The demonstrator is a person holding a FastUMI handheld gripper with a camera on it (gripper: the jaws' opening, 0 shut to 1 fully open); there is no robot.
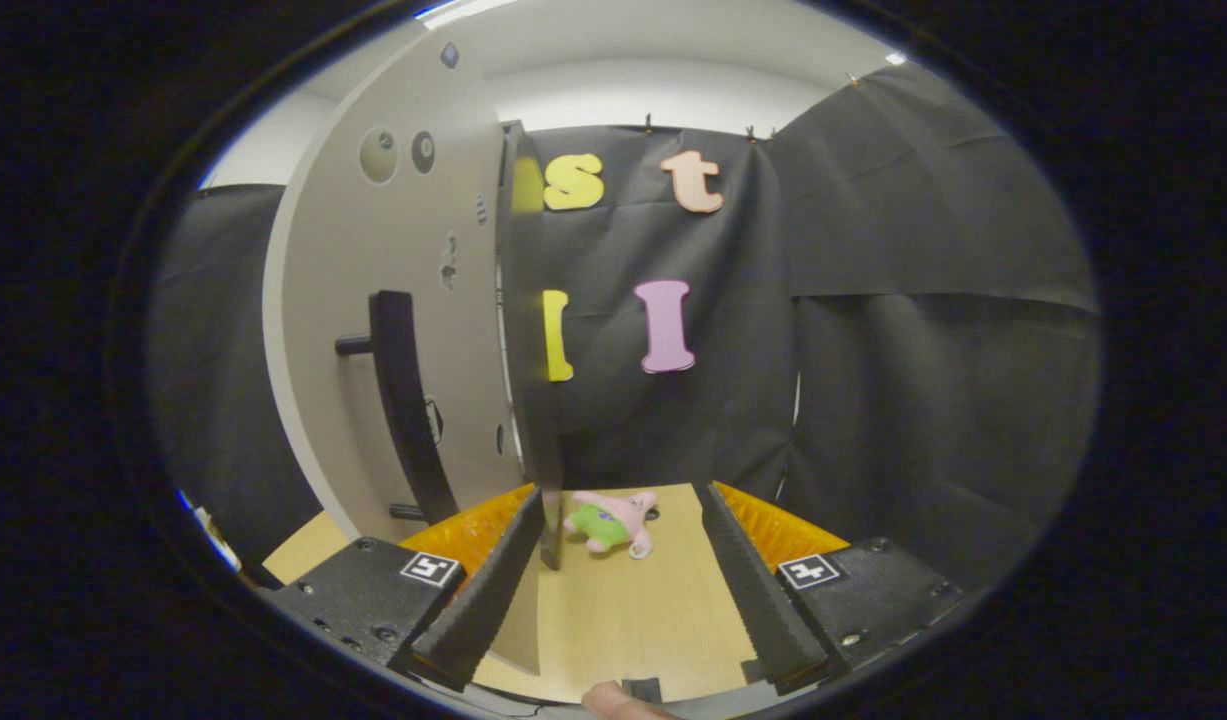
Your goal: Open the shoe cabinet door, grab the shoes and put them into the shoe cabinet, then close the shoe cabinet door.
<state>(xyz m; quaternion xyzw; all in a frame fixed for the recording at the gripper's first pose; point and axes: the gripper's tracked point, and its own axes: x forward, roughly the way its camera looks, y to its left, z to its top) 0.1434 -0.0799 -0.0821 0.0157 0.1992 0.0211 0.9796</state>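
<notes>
Gripper view: looking along the claw (618, 585).
Claw: fingers wide apart, holding nothing.
Door: the shoe cabinet door (393, 330) stands swung open, to the left of the claw, its dark handle (405, 400) facing us.
Door edge: it seems to sit just by the left finger; hard to tell if they touch.
Toy: a pink plush toy (613, 522) lies on the bench (623, 610), just ahead of the fingers.
Shoes: not spotted yet.
Risk: turning left could bump the door and swing it.
</notes>
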